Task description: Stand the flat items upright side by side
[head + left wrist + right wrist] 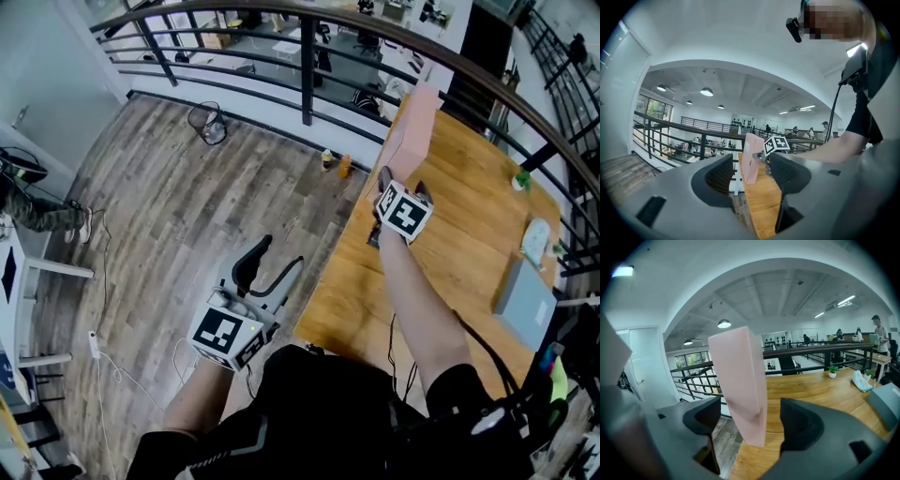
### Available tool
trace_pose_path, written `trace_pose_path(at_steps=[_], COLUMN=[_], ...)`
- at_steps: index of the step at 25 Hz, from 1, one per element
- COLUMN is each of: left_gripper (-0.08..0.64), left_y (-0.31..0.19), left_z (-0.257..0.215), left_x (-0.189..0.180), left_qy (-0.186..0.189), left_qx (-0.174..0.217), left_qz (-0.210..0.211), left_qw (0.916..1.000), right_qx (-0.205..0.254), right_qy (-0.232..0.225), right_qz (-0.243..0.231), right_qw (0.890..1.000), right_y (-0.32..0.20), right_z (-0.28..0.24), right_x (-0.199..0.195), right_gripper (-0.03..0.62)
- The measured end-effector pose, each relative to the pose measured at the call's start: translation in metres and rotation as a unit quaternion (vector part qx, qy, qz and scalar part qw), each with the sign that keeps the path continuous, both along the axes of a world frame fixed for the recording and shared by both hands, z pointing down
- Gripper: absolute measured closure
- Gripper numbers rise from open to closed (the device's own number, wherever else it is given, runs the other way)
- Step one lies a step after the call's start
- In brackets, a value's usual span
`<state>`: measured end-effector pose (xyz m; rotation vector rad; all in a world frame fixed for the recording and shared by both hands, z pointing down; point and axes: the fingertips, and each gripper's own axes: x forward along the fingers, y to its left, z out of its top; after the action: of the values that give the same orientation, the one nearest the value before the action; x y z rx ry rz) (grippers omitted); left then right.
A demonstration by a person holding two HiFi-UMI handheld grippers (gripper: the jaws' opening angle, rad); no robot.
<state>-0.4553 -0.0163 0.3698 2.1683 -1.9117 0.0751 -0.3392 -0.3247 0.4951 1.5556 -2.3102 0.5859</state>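
- The pink flat item (412,127) (book or slim box, can't tell) stands upright on its short end at the near left corner of the wooden surface (469,234), right by the edge over the floor.
- The right tongs (403,180) sit around its lower part, spread wide. There's a gap on both sides, so nothing is pinching it and it's balancing by itself.
- The left tongs (277,255) hang off to the side over the floor, also spread apart, with nothing between them.
- What could go wrong, as I see it: it's tall and thin with no neighbour to lean on, and a jaw brushing it on the way out could topple it. It's close enough to the edge that a fall leftward probably means the floor.
- There's no second upright piece yet. The grey flat item (527,302) lies flat well off to the right, so the side-by-side part looks barely started.
- Standing that one next to the pink one could easily bump it too.
- Containers: a small pot (521,180) at the far side has a green plant in it. A wire bin (208,122) sits on the floor by the railing, contents too small to tell.
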Motion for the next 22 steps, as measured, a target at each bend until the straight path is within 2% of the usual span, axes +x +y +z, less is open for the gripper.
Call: trace_pose_path(at_steps=[3, 6, 10, 14, 22], left_gripper=[0.296, 0.296, 0.296, 0.296, 0.296], left_y=[-0.008, -0.020, -0.039, -0.061, -0.093], left_z=[-0.003, -0.010, -0.016, -0.021, -0.040], left_x=[0.009, 0.019, 0.044, 0.073, 0.147], left_qy=[0.000, 0.001, 0.003, 0.000, 0.001], left_qx=[-0.004, 0.010, 0.026, 0.039, 0.062], left_qz=[0.020, 0.038, 0.082, 0.118, 0.199], left_qw=[0.9998, 0.9992, 0.9963, 0.9923, 0.9781], right_qx=[0.017, 0.042, 0.078, 0.098, 0.140], right_qy=[-0.012, -0.018, -0.027, -0.043, -0.049], right_qz=[-0.025, -0.046, -0.046, -0.069, -0.044], right_qw=[0.999, 0.998, 0.996, 0.992, 0.988], right_y=[0.012, 0.029, 0.050, 0.069, 0.101], right_z=[-0.016, -0.037, -0.070, -0.102, -0.152], right_x=[0.013, 0.034, 0.083, 0.131, 0.242], right_gripper=[0.212, 0.212, 0.212, 0.212, 0.212])
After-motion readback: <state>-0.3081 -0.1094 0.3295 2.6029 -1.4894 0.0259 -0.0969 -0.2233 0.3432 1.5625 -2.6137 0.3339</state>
